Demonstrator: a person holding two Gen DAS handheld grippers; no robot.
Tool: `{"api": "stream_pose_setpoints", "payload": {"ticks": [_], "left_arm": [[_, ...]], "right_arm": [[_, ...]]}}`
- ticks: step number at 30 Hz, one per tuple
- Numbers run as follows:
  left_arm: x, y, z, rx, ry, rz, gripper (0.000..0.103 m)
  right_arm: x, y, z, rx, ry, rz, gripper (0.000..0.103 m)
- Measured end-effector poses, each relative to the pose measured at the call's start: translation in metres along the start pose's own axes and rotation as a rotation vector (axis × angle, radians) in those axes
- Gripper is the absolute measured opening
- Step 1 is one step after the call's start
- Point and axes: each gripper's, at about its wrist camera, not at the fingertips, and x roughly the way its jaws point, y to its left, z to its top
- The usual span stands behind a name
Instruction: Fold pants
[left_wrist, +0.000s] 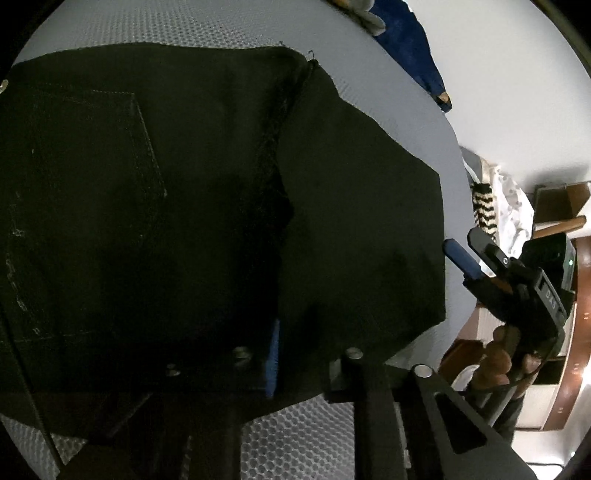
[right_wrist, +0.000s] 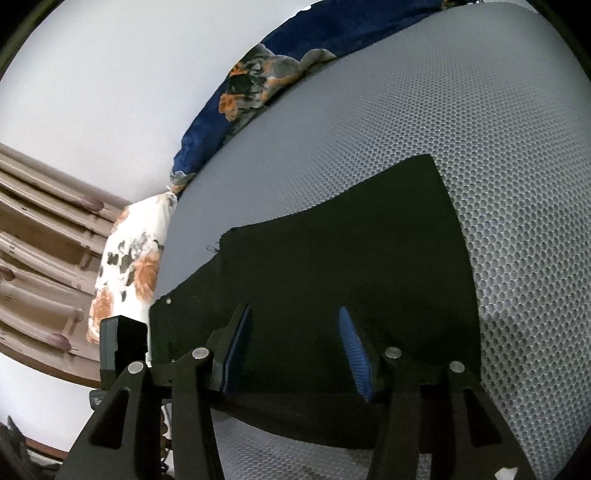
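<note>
Black pants lie folded on grey mesh.

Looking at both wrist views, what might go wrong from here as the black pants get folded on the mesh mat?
1. The left gripper has shut low on the black pants; in the dark fabric it may have pinched only one layer.
2. The right gripper hangs with open jaws above the cloth, so a lift now would be one-sided and skew the fold.
3. The pants lie near the edge of the mesh mat and could slide off.
</note>
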Motion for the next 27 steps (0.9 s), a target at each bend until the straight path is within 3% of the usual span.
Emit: {"api": "stream_pose_setpoints", "payload": {"ticks": [6, 10, 14, 18, 22, 27], "left_arm": [[-0.001, -0.006, -0.008, 0.032, -0.01, 0.019, 0.009], [0.002, 0.0, -0.006, 0.022, 0.0, 0.007, 0.009], [-0.001, -0.005, -0.001, 0.055, -0.023, 0.019, 0.01], [-0.022, -0.023, 0.0, 0.183, -0.129, 0.063, 0.02], [-0.037, -0.045, 0.01, 0.285, -0.262, 0.061, 0.022], [-0.027, -0.063, 0.034, 0.374, -0.372, 0.095, 0.025]], "right_arm": [[0.002, -0.005, -0.002, 0.005, 0.011, -0.087, 0.048], [0.016, -0.008, -0.007, -0.054, 0.055, -0.26, 0.046], [0.023, 0.001, -0.01, -0.134, 0.07, -0.327, 0.047], [0.017, 0.013, -0.003, -0.199, 0.021, -0.357, 0.047], [0.018, 0.02, 0.015, -0.265, -0.017, -0.414, 0.046], [0.03, 0.02, 0.04, -0.314, -0.052, -0.505, 0.044]]}}
